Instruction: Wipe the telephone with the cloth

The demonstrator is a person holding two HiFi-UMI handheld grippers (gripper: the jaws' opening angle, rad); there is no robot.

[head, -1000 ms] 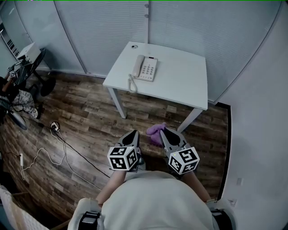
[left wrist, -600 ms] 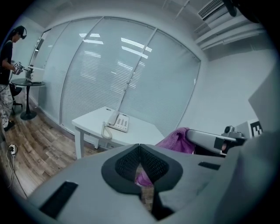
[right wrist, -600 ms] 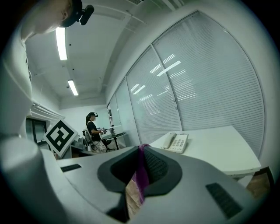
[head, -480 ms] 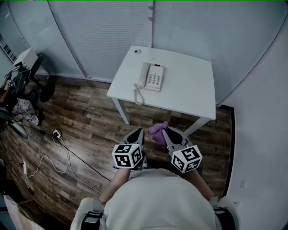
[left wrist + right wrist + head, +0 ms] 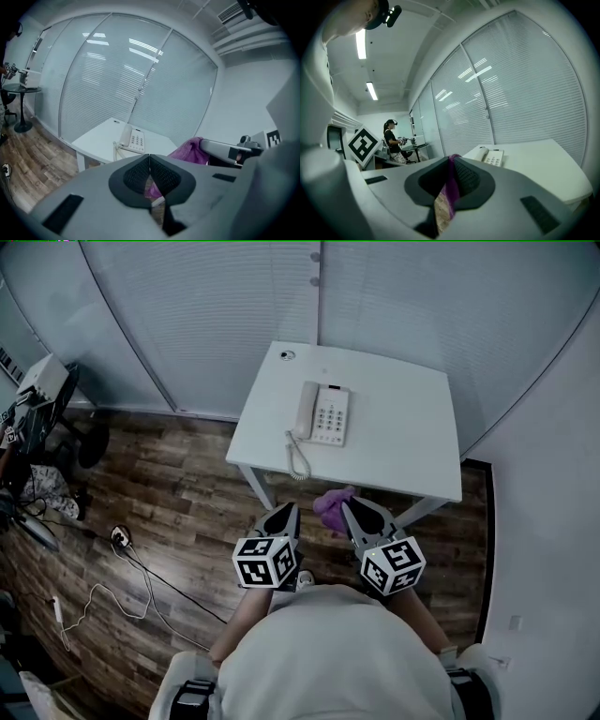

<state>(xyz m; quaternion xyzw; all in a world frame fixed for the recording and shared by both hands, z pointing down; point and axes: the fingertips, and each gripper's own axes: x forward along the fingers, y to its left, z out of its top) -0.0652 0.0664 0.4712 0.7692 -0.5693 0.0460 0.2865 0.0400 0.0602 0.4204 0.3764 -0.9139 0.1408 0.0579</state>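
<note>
A white corded telephone (image 5: 323,414) lies on a white table (image 5: 403,437) ahead of me, handset on its left side; it also shows in the left gripper view (image 5: 132,139) and the right gripper view (image 5: 490,156). A purple cloth (image 5: 332,507) hangs from my right gripper (image 5: 353,510), whose jaws are shut on it; a strip of the cloth (image 5: 451,187) shows between the pads. My left gripper (image 5: 283,513) is shut with nothing in it, beside the right one, short of the table's near edge. The cloth (image 5: 190,152) shows to its right.
Wood floor (image 5: 169,493) with a cable and power strip (image 5: 119,538) at the left. A round stand and clutter (image 5: 37,418) sit at the far left. Blinds and glass walls (image 5: 225,296) run behind the table. A person (image 5: 391,138) stands far off in the right gripper view.
The table and telephone have come nearer and lower in the head view as I stepped toward them. Both grippers keep their pose, the cloth still in the right one.
</note>
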